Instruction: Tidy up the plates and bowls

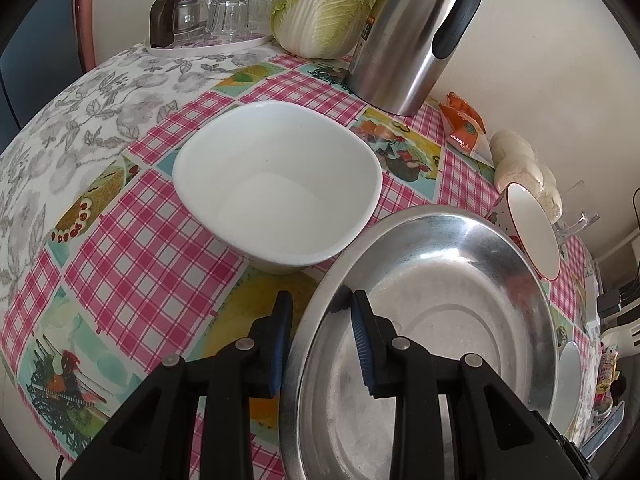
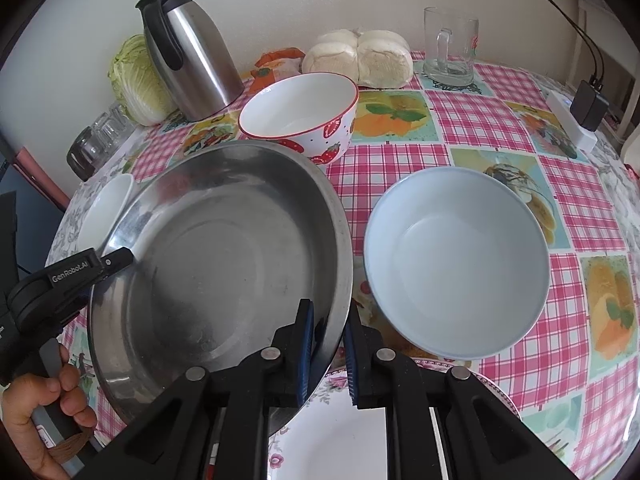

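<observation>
Two grippers [image 1: 320, 312] [image 2: 328, 320] astride steel bowl [image 2: 224, 256] rim — jaws narrow, opp. edges.

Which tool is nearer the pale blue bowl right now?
Right. The right tool straddles the steel pan's rim right beside the pale blue bowl; the left tool is at the pan's far rim.

"GenRobot.AI" stands in white letters on the black left gripper [image 2: 120, 258], at the left. The thermos [image 1: 404, 36] label is unreadable.
</observation>
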`<state>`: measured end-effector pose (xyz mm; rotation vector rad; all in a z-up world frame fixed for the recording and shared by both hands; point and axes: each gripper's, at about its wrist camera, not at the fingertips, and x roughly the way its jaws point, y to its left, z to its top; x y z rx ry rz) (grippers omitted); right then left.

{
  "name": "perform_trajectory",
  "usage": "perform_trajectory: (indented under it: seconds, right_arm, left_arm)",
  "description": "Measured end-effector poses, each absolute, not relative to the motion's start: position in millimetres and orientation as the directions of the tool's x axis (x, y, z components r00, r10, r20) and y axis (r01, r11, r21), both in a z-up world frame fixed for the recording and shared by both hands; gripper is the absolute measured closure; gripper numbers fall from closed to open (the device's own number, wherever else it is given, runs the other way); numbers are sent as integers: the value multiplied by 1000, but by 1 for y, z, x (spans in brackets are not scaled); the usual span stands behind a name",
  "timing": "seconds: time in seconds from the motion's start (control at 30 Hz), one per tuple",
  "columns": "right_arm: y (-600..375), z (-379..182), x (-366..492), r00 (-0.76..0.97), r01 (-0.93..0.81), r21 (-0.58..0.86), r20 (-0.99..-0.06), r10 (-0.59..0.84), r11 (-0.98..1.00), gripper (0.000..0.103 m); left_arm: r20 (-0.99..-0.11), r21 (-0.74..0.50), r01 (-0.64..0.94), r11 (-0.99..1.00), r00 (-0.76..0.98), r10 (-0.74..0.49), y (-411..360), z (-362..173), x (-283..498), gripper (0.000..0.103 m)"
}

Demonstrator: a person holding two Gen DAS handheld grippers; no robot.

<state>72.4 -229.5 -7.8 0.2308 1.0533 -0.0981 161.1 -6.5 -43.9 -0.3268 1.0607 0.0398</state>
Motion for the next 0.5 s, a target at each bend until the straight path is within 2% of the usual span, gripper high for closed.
perform_trajectory:
  seconds: [0.37, 0.5]
  right_arm:
    - [-229, -9, 74, 496, 187, 134, -868, 25, 973, 87]
    - [-232, -6, 73, 491, 204, 141, -871, 23, 969, 87]
  left_arm:
    - [-869, -232, -191, 954, 480, -116, -9, -45, 161, 70]
    - [-890, -218, -206, 954, 443, -108, -8, -46, 162, 59]
